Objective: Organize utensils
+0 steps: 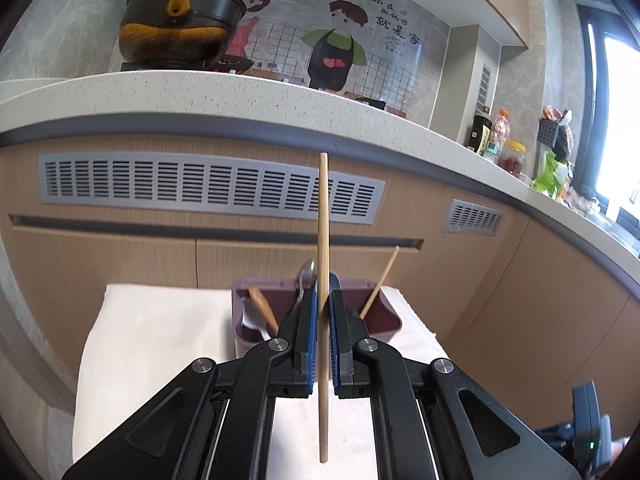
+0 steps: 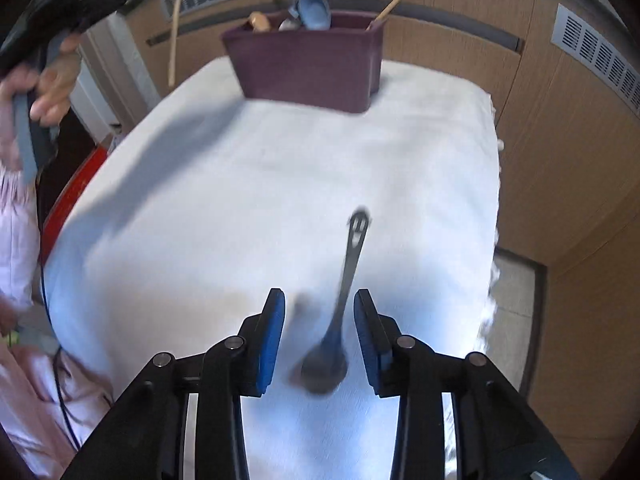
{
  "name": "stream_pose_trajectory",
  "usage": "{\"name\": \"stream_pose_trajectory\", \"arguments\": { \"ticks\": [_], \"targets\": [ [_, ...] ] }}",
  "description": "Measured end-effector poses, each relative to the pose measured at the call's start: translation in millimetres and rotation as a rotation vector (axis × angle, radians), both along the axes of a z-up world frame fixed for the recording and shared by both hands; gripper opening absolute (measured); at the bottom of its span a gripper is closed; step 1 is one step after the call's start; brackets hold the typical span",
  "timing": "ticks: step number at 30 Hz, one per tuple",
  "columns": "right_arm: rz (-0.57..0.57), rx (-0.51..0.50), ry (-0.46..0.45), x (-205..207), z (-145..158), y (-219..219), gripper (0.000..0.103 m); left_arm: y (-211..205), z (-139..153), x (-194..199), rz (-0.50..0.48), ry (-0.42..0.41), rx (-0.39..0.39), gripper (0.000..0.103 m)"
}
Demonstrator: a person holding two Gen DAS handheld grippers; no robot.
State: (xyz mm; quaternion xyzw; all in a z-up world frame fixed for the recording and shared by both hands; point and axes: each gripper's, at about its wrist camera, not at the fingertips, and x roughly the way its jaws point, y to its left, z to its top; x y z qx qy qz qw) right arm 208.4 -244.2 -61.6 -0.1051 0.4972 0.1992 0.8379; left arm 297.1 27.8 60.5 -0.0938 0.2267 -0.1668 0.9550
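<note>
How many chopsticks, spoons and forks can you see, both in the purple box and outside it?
Chopsticks: 2, one in the left tongs, at, and one leaning in the purple box, at.
Spoons: 3, dark one on the white cloth, blue one and wooden-handled one in the box.
Forks: 0 clearly seen.
Total: 5

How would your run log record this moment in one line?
left gripper: shut on chopstick | right gripper: open over spoon | holder: partly filled
</note>
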Motion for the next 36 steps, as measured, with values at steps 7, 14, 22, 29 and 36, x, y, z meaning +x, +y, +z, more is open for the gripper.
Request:
{"name": "stream_pose_trajectory", "arguments": {
  "ticks": [7,14,22,29,36],
  "targets": [
    [-0.063,-0.033,-0.051,-40.0,-18.9,-4.3,0.034,0.0,2.9,-20.9,-0.001,0.015,-0.027,0.006],
    [-0.126,-0.068,-0.153,-35.8,-20.7,-0.4,0.026,5.5,8.7,-42.5,0.019,0.008,-0.014,0.006],
    [-0.117,-0.037,-0.380,-23.2,56.5,3.5,0.024,7.5,12.8,-50.8,0.025,0.007,-0.023,0.006],
    [-0.082,0.045,-0.492,4.0,115.5,17.6,0.000,10.6,19.6,-57.5,0.020,-0.021,-0.015,0.006],
    [-0.002,0.068,-0.330,37.4,88.7,25.8,0.008,19.0,14.0,-54.2,0.034,0.000,-0.028,0.006]
  ]
}}
